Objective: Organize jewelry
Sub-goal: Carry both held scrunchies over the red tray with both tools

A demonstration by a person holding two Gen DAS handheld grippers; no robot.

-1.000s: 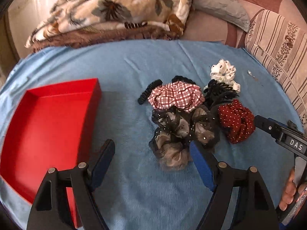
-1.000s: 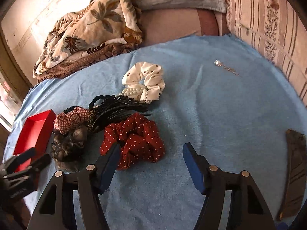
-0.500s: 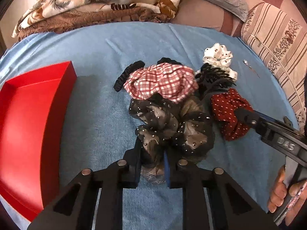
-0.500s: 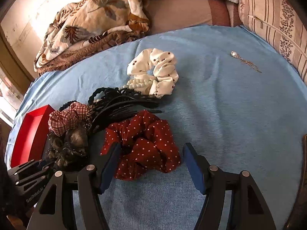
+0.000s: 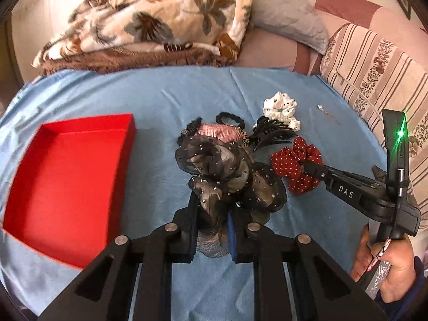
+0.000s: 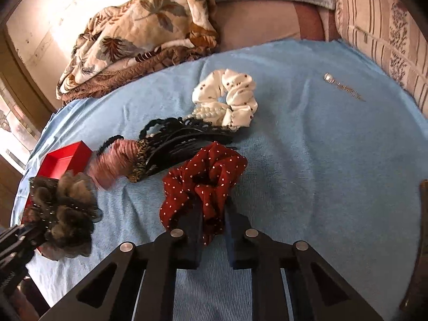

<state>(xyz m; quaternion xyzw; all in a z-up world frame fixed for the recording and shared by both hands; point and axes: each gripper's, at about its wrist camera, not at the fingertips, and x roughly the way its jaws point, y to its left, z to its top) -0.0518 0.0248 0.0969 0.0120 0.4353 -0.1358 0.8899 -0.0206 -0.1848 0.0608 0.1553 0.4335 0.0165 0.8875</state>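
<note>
My left gripper [image 5: 212,214] is shut on a dark sheer studded scrunchie [image 5: 230,174] and holds it lifted off the blue cloth; it also shows in the right wrist view [image 6: 64,208]. My right gripper [image 6: 212,214] is shut on a red polka-dot scrunchie [image 6: 206,171], also visible in the left wrist view [image 5: 291,163]. A red box [image 5: 69,182] lies open to the left. A pink plaid scrunchie [image 6: 112,163], black claw clips [image 6: 182,139] and a white spotted scrunchie [image 6: 227,96] lie behind.
A small silver hairpin [image 6: 342,87] lies on the blue cloth [image 6: 321,160] at the far right. A folded floral blanket [image 5: 149,26] and pillows [image 5: 374,80] border the back and right. A brown flat item [image 6: 420,240] sits at the right edge.
My left gripper has raised the dark scrunchie off the pile. My right gripper has closed on the red polka-dot scrunchie.
</note>
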